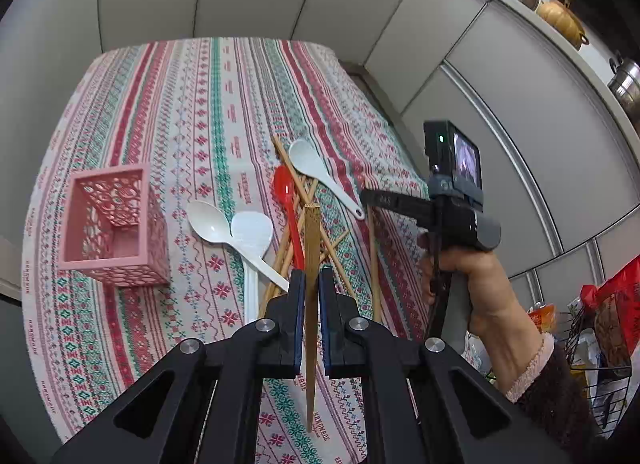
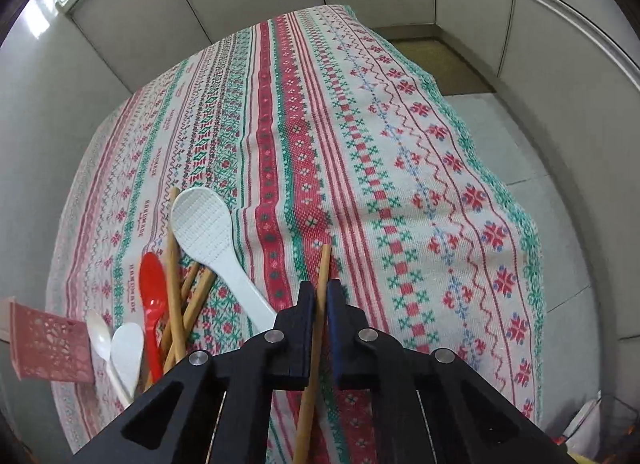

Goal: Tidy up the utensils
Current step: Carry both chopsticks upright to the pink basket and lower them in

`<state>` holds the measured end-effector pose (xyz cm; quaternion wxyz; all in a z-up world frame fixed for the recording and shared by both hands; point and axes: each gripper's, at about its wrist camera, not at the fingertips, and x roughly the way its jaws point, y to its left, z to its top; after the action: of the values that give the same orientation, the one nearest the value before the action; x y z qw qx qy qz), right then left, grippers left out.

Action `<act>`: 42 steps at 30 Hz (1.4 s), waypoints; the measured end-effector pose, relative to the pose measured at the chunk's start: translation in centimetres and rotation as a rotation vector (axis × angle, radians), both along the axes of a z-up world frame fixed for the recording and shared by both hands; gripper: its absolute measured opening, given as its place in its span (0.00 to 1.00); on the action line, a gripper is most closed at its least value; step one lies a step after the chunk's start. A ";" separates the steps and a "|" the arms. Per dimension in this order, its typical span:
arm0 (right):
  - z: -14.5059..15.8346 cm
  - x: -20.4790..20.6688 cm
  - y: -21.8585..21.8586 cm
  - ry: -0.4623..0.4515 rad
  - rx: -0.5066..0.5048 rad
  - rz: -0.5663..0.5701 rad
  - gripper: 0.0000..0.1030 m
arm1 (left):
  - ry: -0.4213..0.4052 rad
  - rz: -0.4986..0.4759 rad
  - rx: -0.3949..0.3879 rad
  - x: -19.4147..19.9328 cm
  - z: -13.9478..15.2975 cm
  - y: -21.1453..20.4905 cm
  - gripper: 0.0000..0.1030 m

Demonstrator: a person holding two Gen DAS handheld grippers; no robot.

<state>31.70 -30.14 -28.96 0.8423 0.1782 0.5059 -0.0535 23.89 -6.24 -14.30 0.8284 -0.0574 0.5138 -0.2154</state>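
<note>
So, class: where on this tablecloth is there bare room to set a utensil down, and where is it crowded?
Free: the far cloth beyond the pink basket and white rice paddle, and the right-hand stretch toward the tablecloth edge. Crowded: the red spoon, white spoons and chopsticks heap.

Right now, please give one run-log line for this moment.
left gripper: shut on chopstick | right gripper: shut on chopstick | pink basket: empty | spoons: on tablecloth
</note>
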 end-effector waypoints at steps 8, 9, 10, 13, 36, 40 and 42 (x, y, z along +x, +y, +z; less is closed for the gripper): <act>6.4 -4.8 0.3 -0.112 -0.002 0.029 0.05 | -0.121 0.051 -0.032 -1.6 3.8 2.6 0.06; 7.4 -5.5 0.4 -0.132 0.000 0.032 0.05 | -0.135 0.057 -0.040 -1.7 4.4 2.9 0.06; 8.5 -6.3 0.6 -0.156 0.002 0.036 0.05 | -0.152 0.063 -0.048 -2.0 4.9 3.3 0.06; 11.8 -8.5 1.8 -0.247 -0.017 0.055 0.05 | -0.207 0.080 -0.071 -2.8 6.9 4.2 0.06; 24.0 -14.4 9.2 -0.610 -0.062 0.107 0.05 | -0.577 0.469 -0.095 -3.6 12.5 14.5 0.06; 24.5 -14.7 10.5 -0.628 -0.045 0.121 0.05 | -0.574 0.475 -0.034 -1.9 11.1 14.6 0.06; 24.7 -14.8 11.1 -0.639 -0.037 0.128 0.05 | -0.573 0.474 0.007 -1.0 10.2 14.3 0.06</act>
<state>16.94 -19.06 -4.22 0.9632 0.1383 0.2253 0.0491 22.86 8.09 -4.09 0.9658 -0.1093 0.2341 -0.0230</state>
